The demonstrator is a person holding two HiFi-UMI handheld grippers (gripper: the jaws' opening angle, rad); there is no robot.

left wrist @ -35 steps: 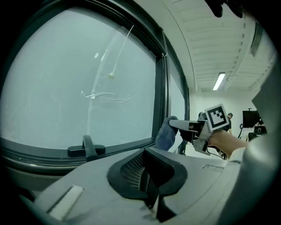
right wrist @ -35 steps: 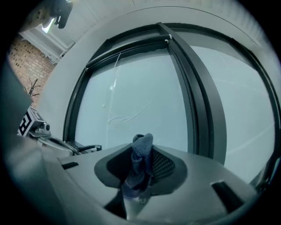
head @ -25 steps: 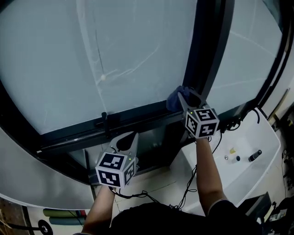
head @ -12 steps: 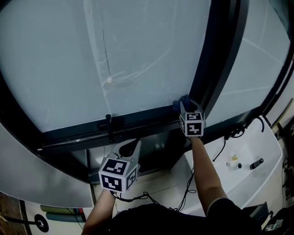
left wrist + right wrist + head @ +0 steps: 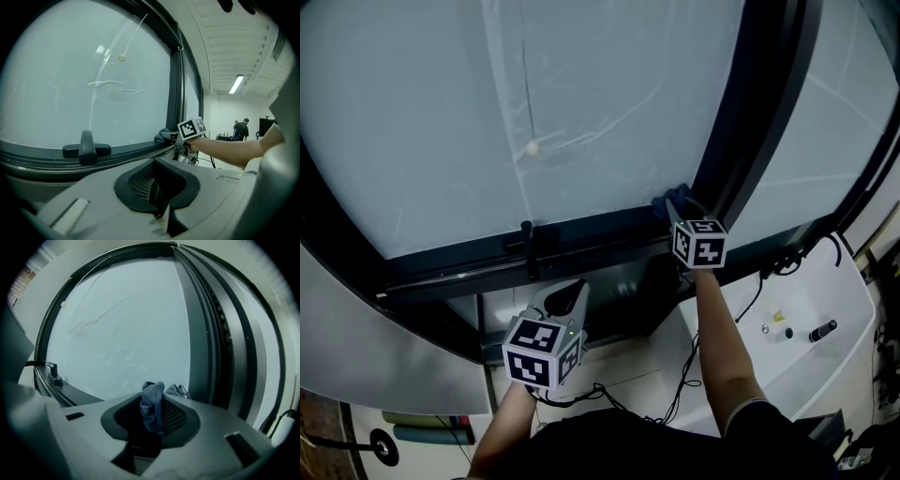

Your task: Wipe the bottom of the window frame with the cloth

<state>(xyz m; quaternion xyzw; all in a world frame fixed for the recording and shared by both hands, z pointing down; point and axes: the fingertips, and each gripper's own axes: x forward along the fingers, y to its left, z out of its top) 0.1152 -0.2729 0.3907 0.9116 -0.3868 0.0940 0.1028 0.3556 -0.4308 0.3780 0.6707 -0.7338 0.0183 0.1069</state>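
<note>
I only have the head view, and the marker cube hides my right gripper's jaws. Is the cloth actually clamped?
Observer: Yes. The right gripper view shows the right gripper shut on the cloth, which is bunched up between the jaws.
Operator: Is anything in the left one?
Observer: No. The left gripper has its jaws together with nothing between them.
Operator: Is anyone close to me?
Observer: Not close. The left gripper view shows a person standing far down the room.
</note>
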